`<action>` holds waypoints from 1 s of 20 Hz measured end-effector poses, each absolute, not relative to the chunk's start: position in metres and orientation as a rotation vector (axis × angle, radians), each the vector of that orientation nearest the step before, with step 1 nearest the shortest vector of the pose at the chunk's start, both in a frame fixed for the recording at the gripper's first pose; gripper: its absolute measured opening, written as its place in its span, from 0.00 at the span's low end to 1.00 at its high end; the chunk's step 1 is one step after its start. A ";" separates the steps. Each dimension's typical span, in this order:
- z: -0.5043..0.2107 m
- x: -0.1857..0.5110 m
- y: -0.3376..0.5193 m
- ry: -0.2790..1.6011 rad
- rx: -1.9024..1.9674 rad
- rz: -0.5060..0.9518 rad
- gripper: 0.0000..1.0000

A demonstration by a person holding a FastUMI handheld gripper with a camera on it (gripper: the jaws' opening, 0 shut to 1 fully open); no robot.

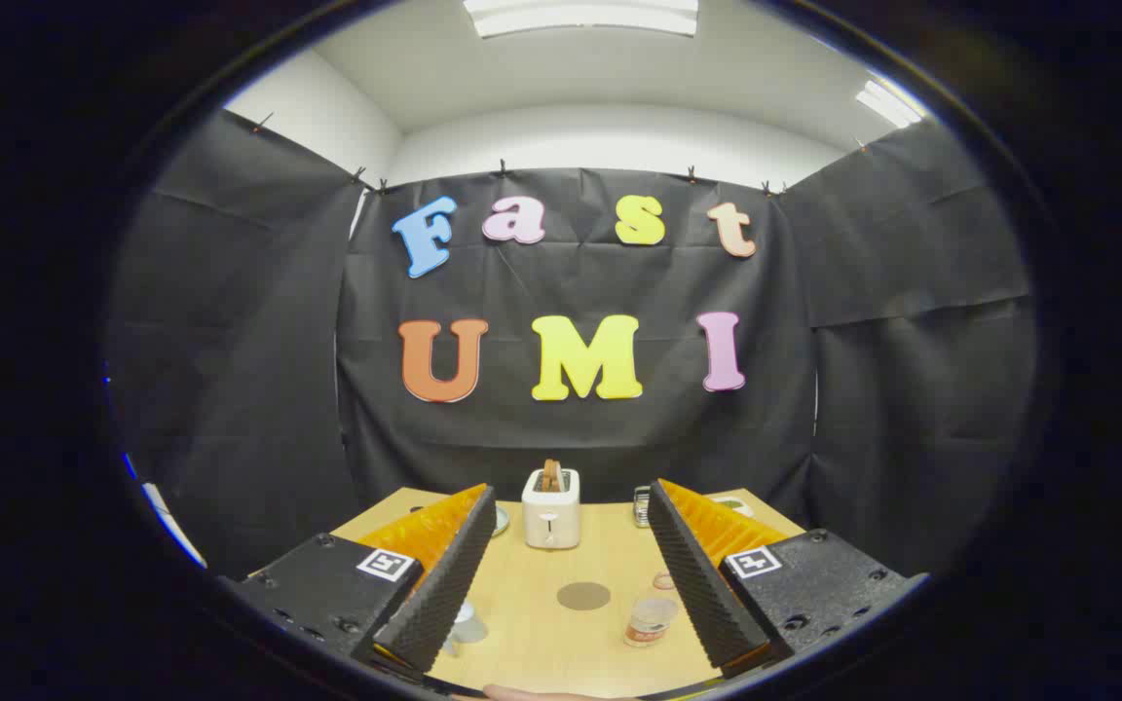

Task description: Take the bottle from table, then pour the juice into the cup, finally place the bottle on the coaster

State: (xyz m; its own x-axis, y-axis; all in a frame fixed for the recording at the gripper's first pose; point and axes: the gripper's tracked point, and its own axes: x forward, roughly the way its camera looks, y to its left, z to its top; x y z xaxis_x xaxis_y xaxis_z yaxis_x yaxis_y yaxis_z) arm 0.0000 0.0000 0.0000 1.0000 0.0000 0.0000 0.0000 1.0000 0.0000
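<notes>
Held gripper (571,531) spread wide and empty above desk (522,594). Saw bottle (649,621) standing just inside right finger, low between both; coaster (583,596) beside it; toaster (550,506) beyond.

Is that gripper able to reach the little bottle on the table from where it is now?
Probably yes. The gripper is open with nothing held, and the bottle stands between its fingers, close to one of them, with bare table around it.

gripper view | rides claw (571,574) | faces forward over table (542,604) | toward booth wall
</notes>
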 end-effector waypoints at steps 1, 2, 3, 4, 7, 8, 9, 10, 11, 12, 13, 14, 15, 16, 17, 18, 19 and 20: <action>0.001 -0.001 0.000 -0.002 -0.002 0.002 1.00; 0.000 -0.001 0.000 -0.004 -0.004 0.003 1.00; 0.000 -0.002 -0.001 -0.007 -0.005 0.004 1.00; 0.000 -0.002 0.000 -0.008 -0.007 0.005 1.00; -0.002 -0.004 -0.003 -0.005 -0.008 0.002 1.00; -0.003 -0.004 -0.001 -0.005 -0.007 0.003 1.00; -0.004 -0.004 0.000 -0.003 -0.005 0.008 1.00; -0.007 -0.004 0.002 0.001 -0.003 0.016 1.00; -0.008 -0.004 0.002 0.002 -0.008 0.015 1.00; -0.008 -0.004 -0.001 0.002 -0.015 0.009 1.00; -0.008 -0.005 -0.002 0.000 -0.022 0.007 1.00; -0.010 -0.004 0.000 -0.005 -0.027 0.008 1.00; -0.010 -0.005 0.000 -0.009 -0.031 0.007 1.00; -0.011 -0.004 -0.002 -0.014 -0.032 0.007 1.00; -0.011 -0.005 -0.003 -0.018 -0.032 0.006 1.00; -0.013 -0.005 -0.003 -0.017 -0.031 0.006 1.00; -0.014 -0.004 -0.004 -0.016 -0.029 0.005 1.00; -0.016 -0.004 -0.006 -0.016 -0.028 0.004 1.00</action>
